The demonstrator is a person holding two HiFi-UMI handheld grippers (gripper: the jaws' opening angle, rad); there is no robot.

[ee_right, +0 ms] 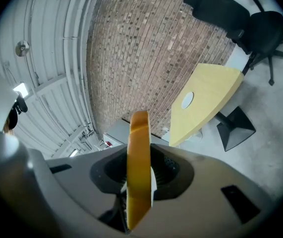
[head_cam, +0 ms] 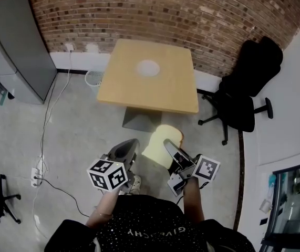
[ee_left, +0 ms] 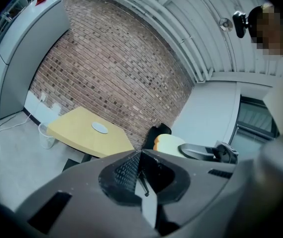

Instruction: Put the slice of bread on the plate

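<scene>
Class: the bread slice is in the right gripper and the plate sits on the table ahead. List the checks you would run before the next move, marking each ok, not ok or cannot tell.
1. Bread slice held in the right gripper: ok, jaws shut on it, edge-on.
2. Plate bare: ok, nothing on it.
3. Plate within reach: not ok, the table stands ahead across open floor.
4. Left gripper free: ok, jaws together, nothing between them.
5. Way to the table: ok, the cable lies off to the left and the office chair to the table's right.
6. Grip firm enough: cannot tell.
</scene>
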